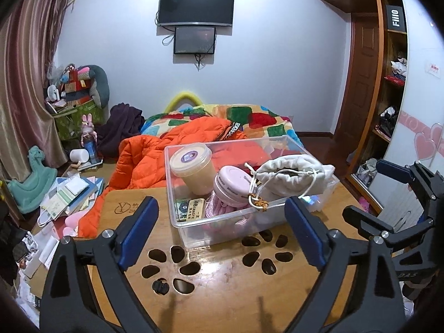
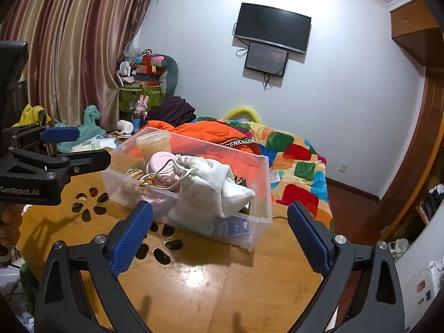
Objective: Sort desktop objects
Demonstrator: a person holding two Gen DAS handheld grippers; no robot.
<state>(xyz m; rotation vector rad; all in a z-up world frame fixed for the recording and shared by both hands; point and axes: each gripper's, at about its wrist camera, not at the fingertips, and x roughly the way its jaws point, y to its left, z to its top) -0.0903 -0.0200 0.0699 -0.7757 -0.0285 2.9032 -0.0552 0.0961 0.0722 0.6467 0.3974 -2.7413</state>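
Note:
A clear plastic box (image 1: 211, 233) stands on the wooden table (image 1: 222, 299). Inside it are a cream lidded cup (image 1: 191, 166), a pink round case (image 1: 230, 183), a white drawstring pouch (image 1: 291, 174) and an eraser (image 1: 195, 208). My left gripper (image 1: 222, 205) is open just short of the box's near wall, with nothing between its blue pads. My right gripper (image 2: 220, 208) is open too, facing the box (image 2: 260, 194) from the pouch (image 2: 211, 186) end, and holds nothing. Each gripper shows in the other's view: the right gripper (image 1: 371, 191) and the left gripper (image 2: 83, 145).
The table has flower-shaped cut-outs, and a small black clip (image 1: 160, 287) sits at one. Beyond the table lie an orange jacket (image 1: 155, 155) and a bed with a colourful blanket (image 2: 294, 161). Books and papers (image 1: 69, 194) litter the floor on the left. A wardrobe (image 1: 388, 83) stands on the right.

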